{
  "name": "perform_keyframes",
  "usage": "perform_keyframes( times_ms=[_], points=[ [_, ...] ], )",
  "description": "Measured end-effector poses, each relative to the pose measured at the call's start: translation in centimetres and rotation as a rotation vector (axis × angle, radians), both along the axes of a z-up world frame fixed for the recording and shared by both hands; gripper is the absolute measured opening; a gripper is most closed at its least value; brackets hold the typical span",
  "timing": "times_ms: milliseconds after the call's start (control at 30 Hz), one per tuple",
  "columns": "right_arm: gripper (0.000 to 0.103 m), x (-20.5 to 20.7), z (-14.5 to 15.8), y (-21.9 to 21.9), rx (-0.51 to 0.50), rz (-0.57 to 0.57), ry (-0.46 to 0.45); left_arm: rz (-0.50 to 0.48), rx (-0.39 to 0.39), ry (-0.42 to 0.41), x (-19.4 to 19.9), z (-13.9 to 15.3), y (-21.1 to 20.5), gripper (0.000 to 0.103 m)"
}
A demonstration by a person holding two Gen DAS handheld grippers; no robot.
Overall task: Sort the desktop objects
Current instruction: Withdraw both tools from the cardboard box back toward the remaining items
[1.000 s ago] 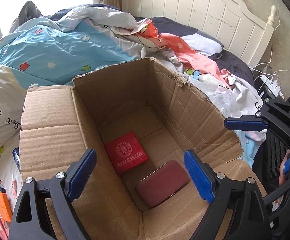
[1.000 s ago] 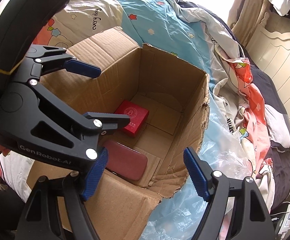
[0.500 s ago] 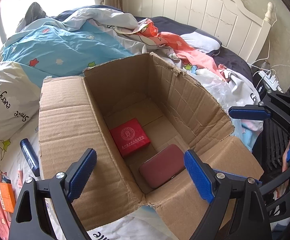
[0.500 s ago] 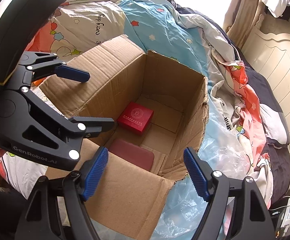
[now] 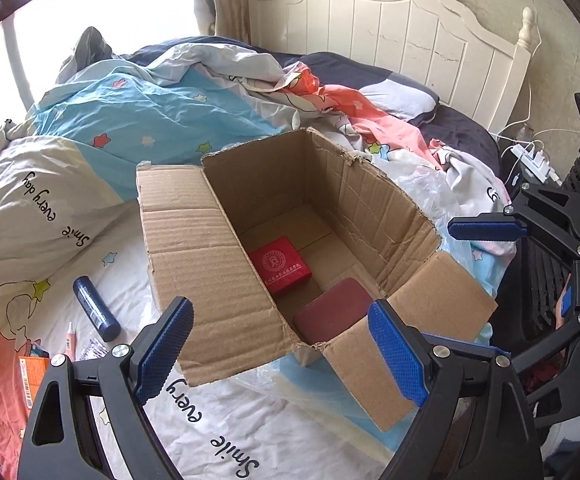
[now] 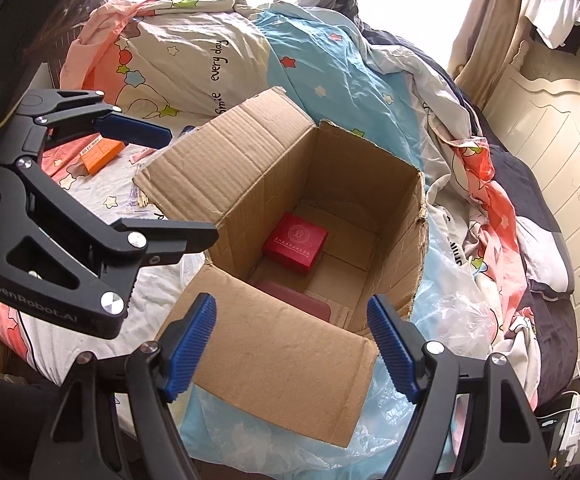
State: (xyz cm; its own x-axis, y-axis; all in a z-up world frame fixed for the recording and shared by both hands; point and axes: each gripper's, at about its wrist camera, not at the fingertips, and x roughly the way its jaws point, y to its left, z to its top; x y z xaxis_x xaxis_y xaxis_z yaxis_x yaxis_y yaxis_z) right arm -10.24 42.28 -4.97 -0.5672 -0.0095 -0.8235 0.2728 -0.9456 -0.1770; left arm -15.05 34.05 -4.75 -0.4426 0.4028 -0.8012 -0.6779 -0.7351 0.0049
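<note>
An open cardboard box [image 5: 194,248] [image 6: 274,148] sits on the bed. Inside lie a red square box [image 5: 280,265] [image 6: 295,242] and a maroon case [image 5: 331,314] [image 6: 295,300], partly hidden by a flap in the right wrist view. My left gripper [image 5: 282,348] is open and empty above the box's near edge. My right gripper [image 6: 290,350] is open and empty over the near flap. A dark blue tube [image 5: 96,308], a small pink tube [image 5: 70,336] and an orange packet [image 5: 32,376] [image 6: 100,154] lie on the sheet left of the box.
Rumpled blue, white and pink bedding [image 5: 142,108] surrounds the box. A clear plastic bag [image 6: 449,304] lies under its right side. A white headboard [image 5: 389,36] stands behind. A power strip with cables [image 5: 533,160] is at the right.
Both grippers have pulled back and up from the box, so it looks smaller and farther. More of the sheet and the loose items left of the box have come into view.
</note>
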Motion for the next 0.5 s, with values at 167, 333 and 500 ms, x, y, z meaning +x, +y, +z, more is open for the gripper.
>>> perform_keyframes(
  times_ms=[167,333,500],
  points=[
    [0.074,0.5,0.5,-1.1,0.007,0.006,0.000,-0.010,0.007,0.007,0.9,0.9,-0.6,0.092],
    [0.074,1.0,1.1,-2.2,0.021,0.017,0.000,-0.010,0.013,0.003,1.6,1.4,-1.6,0.092],
    [0.074,1.3,1.7,-3.4,0.025,0.033,0.002,-0.003,0.016,-0.004,2.0,1.7,-2.9,0.092]
  ],
)
